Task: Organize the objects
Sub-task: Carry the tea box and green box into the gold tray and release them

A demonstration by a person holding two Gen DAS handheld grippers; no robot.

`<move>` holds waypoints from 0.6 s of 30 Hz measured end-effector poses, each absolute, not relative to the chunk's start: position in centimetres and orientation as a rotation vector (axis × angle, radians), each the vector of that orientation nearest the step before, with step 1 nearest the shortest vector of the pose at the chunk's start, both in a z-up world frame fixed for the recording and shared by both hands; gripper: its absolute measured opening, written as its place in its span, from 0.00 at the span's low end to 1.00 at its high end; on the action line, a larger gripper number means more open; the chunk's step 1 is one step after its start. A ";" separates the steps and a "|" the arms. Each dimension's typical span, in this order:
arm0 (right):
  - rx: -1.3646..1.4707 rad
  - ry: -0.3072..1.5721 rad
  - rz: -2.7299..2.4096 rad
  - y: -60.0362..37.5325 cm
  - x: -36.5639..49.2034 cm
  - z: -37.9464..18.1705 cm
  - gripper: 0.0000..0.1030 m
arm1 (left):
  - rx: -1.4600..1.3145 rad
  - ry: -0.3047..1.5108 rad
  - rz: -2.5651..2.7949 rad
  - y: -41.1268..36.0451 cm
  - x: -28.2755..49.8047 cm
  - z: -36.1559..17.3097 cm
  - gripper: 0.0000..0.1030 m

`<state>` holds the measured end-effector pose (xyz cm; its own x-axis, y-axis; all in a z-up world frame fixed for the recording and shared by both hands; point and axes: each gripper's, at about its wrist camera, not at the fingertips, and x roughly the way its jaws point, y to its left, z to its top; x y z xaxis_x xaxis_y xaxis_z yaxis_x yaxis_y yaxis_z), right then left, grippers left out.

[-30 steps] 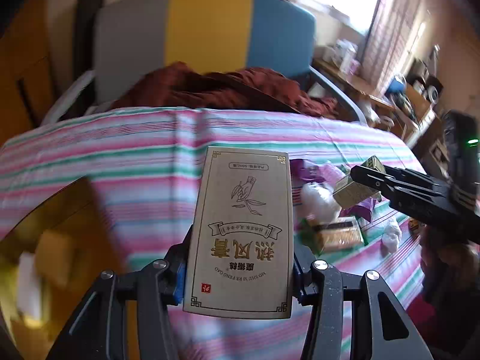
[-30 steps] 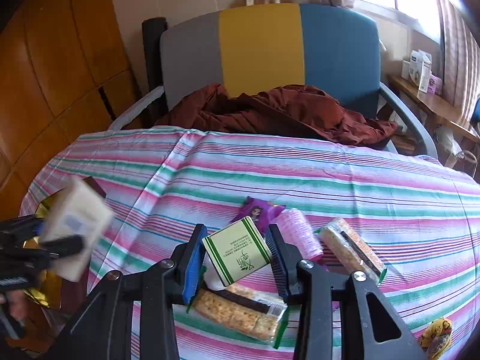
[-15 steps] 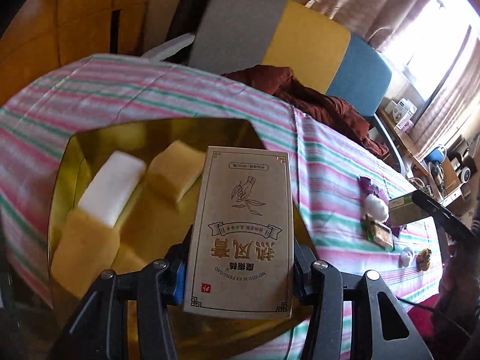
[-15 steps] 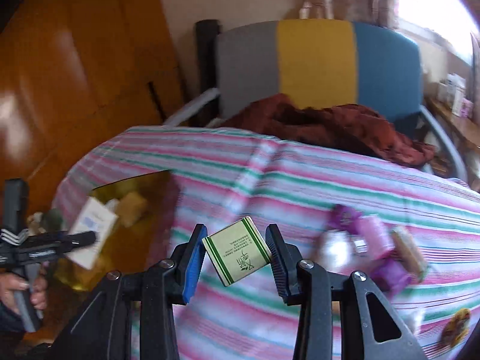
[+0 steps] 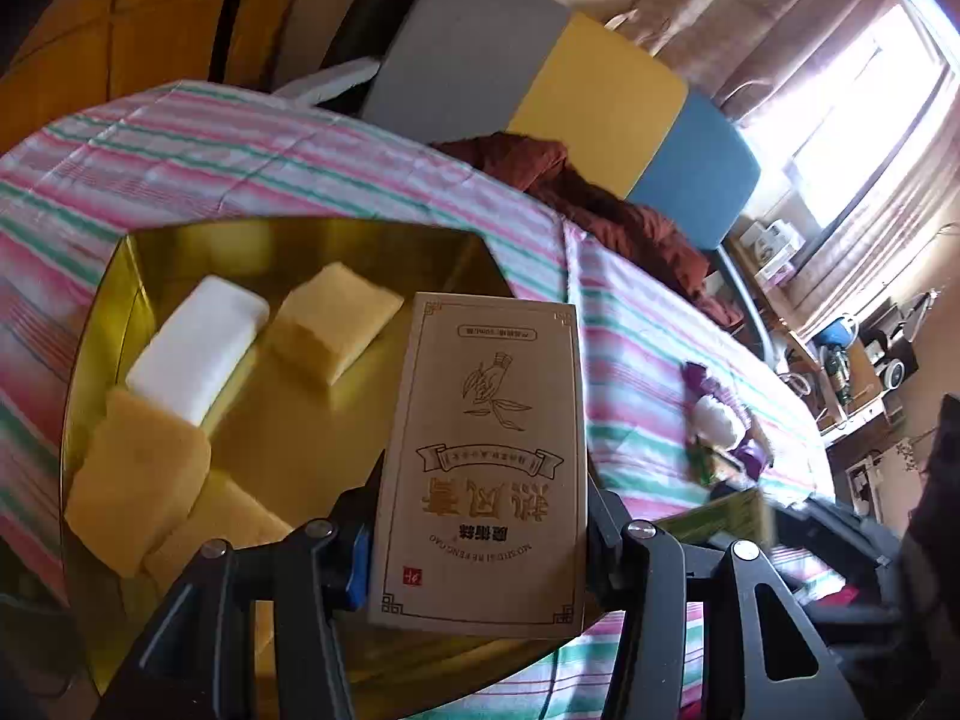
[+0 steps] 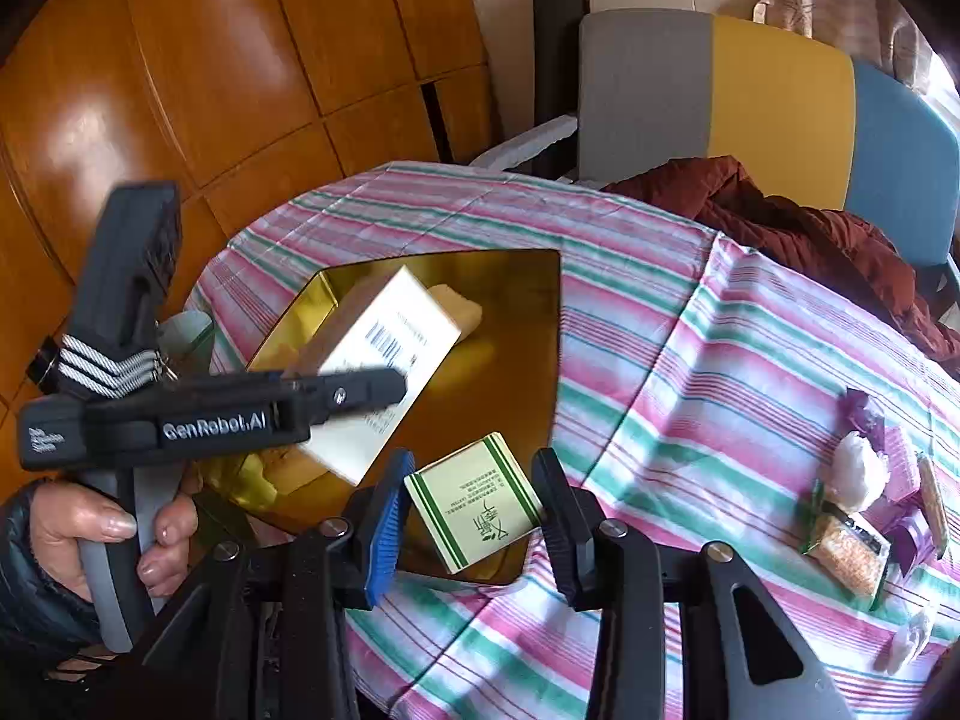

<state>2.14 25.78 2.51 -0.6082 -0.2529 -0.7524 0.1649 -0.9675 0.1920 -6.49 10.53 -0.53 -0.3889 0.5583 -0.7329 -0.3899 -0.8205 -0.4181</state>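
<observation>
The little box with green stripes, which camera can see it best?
The right wrist view. The green-striped box sits sharp and whole between the right gripper fingers, over the gold tray. The left wrist view shows only a blurred corner of it behind the tan box.

The table [image 6: 690, 312] wears a cloth striped in pink, green and white. On it sits a shiny gold tray [image 5: 288, 252] holding pale yellow blocks [image 5: 336, 324] and one white block [image 5: 198, 354]. The tall box [image 5: 486, 456] is tan with brown printing (a leafy sprig among it); the small box [image 6: 474, 501] is cream with green stripes. Behind, a chair [image 6: 768, 96] is banded grey, yellow and blue, with a rust-red garment [image 6: 798, 234] draped over it.
</observation>
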 end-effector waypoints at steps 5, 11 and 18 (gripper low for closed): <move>1.276 -0.142 -2.638 25.1 2.0 2.2 0.39 | -1.262 -0.209 2.214 9.7 -6.1 -0.6 0.51; 1.285 -0.134 -2.650 24.9 1.8 2.3 0.39 | -1.268 -0.107 2.186 9.1 -5.6 -1.5 0.51; 1.296 -0.145 -2.675 24.5 0.3 2.8 0.40 | -1.289 -0.012 2.154 8.7 -4.2 -2.8 0.62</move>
